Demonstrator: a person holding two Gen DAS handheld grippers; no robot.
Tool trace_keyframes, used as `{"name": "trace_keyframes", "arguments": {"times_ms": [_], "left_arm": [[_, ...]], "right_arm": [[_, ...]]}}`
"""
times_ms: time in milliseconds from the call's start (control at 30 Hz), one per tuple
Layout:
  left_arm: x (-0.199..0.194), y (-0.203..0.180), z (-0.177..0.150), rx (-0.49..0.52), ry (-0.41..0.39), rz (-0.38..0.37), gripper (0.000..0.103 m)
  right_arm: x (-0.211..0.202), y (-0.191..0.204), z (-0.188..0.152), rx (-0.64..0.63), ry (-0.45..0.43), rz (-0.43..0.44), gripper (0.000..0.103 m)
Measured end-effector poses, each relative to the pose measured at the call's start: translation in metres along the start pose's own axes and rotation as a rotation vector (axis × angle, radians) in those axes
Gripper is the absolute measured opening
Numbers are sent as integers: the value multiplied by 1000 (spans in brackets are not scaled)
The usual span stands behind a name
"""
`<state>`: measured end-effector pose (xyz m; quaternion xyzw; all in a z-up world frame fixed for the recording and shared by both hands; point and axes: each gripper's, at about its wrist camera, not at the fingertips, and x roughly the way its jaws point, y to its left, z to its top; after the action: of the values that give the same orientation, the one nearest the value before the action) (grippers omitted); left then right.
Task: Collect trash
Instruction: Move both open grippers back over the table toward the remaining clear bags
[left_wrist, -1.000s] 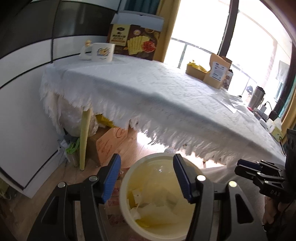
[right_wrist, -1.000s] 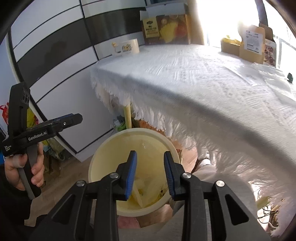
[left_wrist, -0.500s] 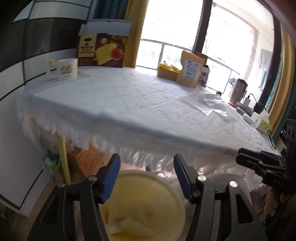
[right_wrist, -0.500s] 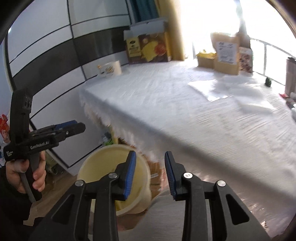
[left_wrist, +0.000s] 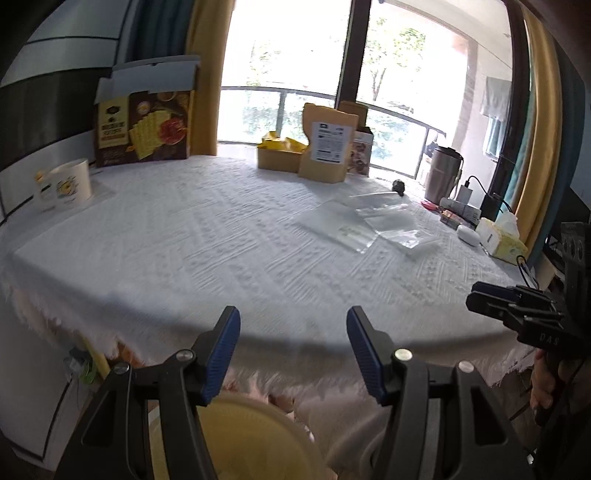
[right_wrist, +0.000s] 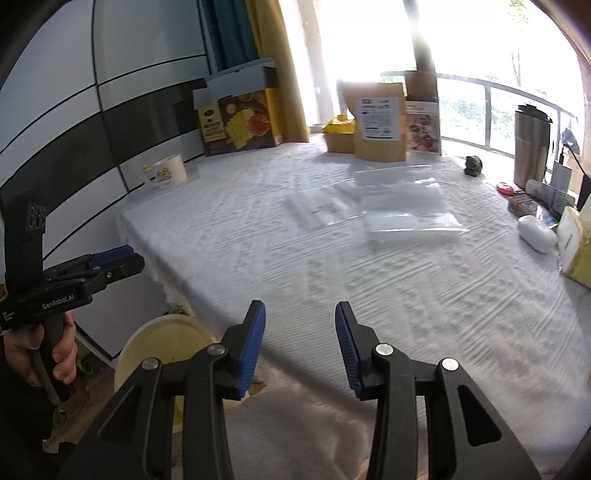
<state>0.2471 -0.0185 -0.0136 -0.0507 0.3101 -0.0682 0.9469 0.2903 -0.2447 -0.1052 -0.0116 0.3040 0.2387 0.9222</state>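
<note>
Clear plastic bags (left_wrist: 373, 221) lie flat on the white tablecloth, right of centre; they also show in the right wrist view (right_wrist: 384, 210). A pale yellow trash bin (right_wrist: 162, 343) stands on the floor below the table's near edge; its rim shows in the left wrist view (left_wrist: 243, 435). My left gripper (left_wrist: 291, 350) is open and empty above the bin, at the table edge. My right gripper (right_wrist: 299, 343) is open and empty over the table's near edge. Each gripper appears in the other's view.
The white-clothed table (left_wrist: 207, 251) carries a cracker box (left_wrist: 146, 118), a paper cup (left_wrist: 72, 182), brown pouches (left_wrist: 327, 147), a steel tumbler (left_wrist: 441, 173), a white case (right_wrist: 535, 229), a tissue box (left_wrist: 502, 240) and a small dark object (right_wrist: 472, 164). Windows stand behind.
Both grippers have risen from over the bin to table height and now face the tabletop. The bin has dropped to the bottom of both views.
</note>
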Motion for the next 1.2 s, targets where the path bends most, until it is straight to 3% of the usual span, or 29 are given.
{"name": "trace_keyframes", "arguments": {"times_ms": [267, 367, 767, 1000, 1200], "left_arm": [[37, -20, 27, 33, -4, -46, 60], [50, -24, 34, 49, -4, -59, 60], [97, -26, 62, 83, 2, -81, 60], [115, -17, 75, 86, 13, -88, 60], [131, -11, 88, 82, 39, -93, 60]], "right_arm": [[13, -35, 19, 38, 11, -41, 37], [22, -47, 28, 54, 21, -55, 42], [68, -103, 54, 264, 88, -39, 54], [84, -112, 68, 319, 95, -59, 64], [102, -119, 82, 327, 103, -84, 65]]}}
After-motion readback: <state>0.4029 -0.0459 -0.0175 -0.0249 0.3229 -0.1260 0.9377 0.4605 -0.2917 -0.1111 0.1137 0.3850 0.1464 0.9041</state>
